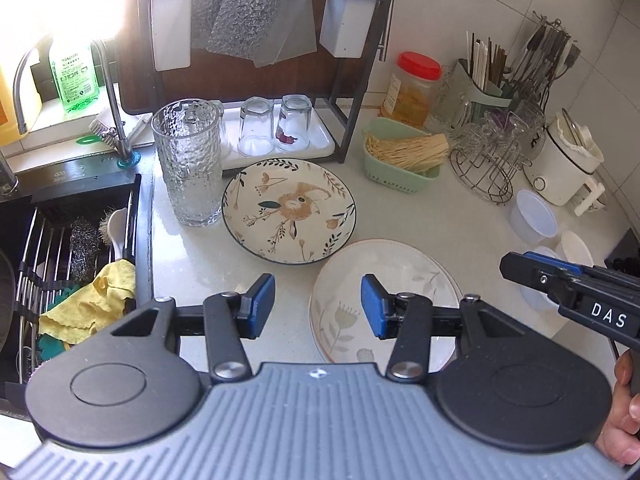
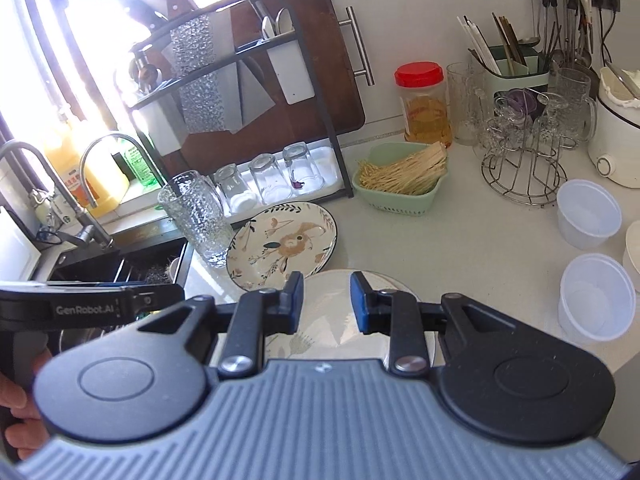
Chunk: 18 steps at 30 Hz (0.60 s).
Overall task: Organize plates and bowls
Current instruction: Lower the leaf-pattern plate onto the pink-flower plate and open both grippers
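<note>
Above the pale leaf-print plates [image 1: 384, 280] — hovering with left gripper [image 1: 318, 306] and right gripper [image 2: 326, 302] parted, empty — needing a level, rim-first approach.

Home kitchen: sink [image 1: 72, 216], dish rack [image 1: 264, 60].

A tall glass jug [image 1: 188, 162] stands just beside the sink [image 1: 72, 240]; farther away stand a green basket [image 1: 402, 160] and a red-lidded jar [image 1: 414, 88].
</note>
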Tool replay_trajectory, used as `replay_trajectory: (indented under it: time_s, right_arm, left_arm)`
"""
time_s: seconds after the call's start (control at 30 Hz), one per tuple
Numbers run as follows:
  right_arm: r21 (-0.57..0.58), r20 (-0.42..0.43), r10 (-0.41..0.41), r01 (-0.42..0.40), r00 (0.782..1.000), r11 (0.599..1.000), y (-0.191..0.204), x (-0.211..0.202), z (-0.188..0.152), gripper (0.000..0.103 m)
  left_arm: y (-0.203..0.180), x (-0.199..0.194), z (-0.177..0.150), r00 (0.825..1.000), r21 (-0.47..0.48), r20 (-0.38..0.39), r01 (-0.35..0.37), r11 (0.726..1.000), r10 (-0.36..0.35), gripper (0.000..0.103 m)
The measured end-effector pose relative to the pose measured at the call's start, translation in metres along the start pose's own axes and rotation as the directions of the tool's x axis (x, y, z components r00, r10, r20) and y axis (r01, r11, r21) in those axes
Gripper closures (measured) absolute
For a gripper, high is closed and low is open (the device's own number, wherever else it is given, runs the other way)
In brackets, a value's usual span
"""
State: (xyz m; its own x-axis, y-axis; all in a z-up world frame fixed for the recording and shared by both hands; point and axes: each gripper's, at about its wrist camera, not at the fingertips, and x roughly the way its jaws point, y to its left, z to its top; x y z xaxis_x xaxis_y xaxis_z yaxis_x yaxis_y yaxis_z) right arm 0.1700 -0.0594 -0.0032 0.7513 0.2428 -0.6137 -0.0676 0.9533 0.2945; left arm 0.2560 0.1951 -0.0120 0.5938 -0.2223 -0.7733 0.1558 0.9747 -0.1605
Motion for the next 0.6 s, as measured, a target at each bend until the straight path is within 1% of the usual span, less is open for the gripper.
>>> replay_trajectory:
  time_s: [0.13,0.43,0.6]
  right_arm:
    - [-0.004,0.02,-0.005,0.005,1.0,1.0,0.01,-0.007,-0.007,0.073]
    - [-0.001,0.047,-0.037,0.037,0.998,0.999,0.018,-0.014,-0.02,0.073]
    - [0.018,0.037,-0.057,0.057,0.998,0.998,0.018,-0.013,-0.027,0.073]
  left_arm:
    - [0.006,-0.001,-0.006,0.999,-0.007,-0.016,0.039,0.999,-0.039,0.05]
    - [0.006,0.006,-0.011,0.997,0.032,-0.035,0.073,0.997,-0.072,0.05]
    - [0.006,0.016,-0.01,0.994,0.037,-0.047,0.096,0.995,-0.095,0.05]
